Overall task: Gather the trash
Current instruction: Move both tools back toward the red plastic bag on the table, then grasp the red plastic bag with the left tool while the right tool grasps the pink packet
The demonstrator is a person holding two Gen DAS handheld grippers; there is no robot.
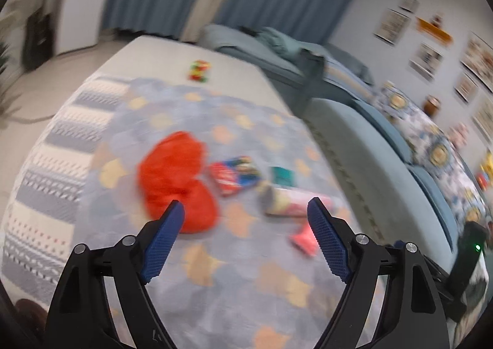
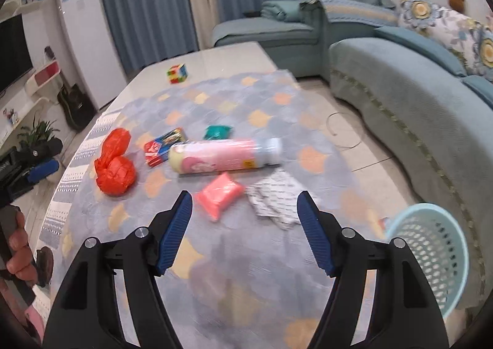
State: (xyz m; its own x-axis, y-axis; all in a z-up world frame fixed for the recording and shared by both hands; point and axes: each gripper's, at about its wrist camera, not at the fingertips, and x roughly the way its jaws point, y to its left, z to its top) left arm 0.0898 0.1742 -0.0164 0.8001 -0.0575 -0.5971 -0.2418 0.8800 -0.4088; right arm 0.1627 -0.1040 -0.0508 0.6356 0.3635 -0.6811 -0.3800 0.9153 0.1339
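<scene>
Trash lies on the patterned tablecloth (image 2: 252, 244): a crumpled red plastic bag (image 2: 115, 164), a red and blue packet (image 2: 165, 145), a teal wrapper (image 2: 217, 132), a pink cylinder can (image 2: 225, 156) on its side, a pink pouch (image 2: 219, 195) and a crumpled white paper (image 2: 275, 195). A light blue mesh basket (image 2: 431, 253) stands at the table's right edge. My right gripper (image 2: 245, 204) is open and empty, above the cloth just short of the pouch and paper. My left gripper (image 1: 245, 210) is open and empty, between the red bag (image 1: 177, 176) and the can (image 1: 295, 202).
A colourful puzzle cube (image 2: 177, 73) sits on the bare far part of the table. A teal sofa (image 2: 416, 108) runs along the right. A white fridge (image 2: 89, 34) and blue curtains (image 2: 148, 3) stand beyond the table. A TV shelf (image 2: 18, 77) is at the left.
</scene>
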